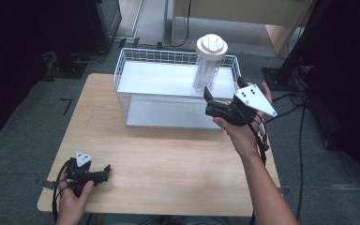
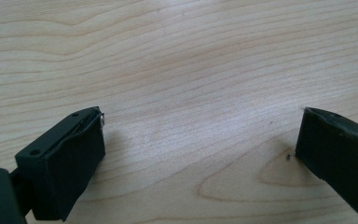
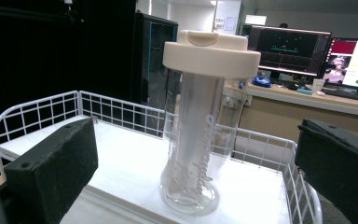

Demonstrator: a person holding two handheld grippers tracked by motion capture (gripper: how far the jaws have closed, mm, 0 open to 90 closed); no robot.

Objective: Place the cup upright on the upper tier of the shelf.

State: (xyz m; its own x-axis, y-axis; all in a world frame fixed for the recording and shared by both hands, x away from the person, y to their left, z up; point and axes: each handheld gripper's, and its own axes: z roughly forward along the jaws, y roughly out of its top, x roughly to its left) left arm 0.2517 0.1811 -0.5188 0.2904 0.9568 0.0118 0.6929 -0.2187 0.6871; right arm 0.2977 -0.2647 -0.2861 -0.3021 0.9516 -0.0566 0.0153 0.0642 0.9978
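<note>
Right gripper view puts the clear bottle (image 3: 191, 140) dead ahead of my right gripper (image 3: 196, 172), standing upright between the two black jaws, which are spread wide with nothing in them. The bottle's long axis runs straight up, topped by a broad cream lid (image 3: 210, 52) that overhangs the narrower body, so I judge a grasp would have to come level, across the clear body and below the lid. It stands on the white top shelf of the wire basket rack (image 3: 37, 109), just beyond my jaw tips and not yet touched. In the high view, my right gripper (image 1: 222, 101) hovers at the rack's near right edge, with the bottle (image 1: 205, 75) just beyond it. My left gripper (image 1: 93, 174) rests on the wooden table (image 1: 168, 159) at the near left corner, well apart from the rack; the left gripper view shows its jaws parted over bare wood. The right hand is clearly the nearer one.
</note>
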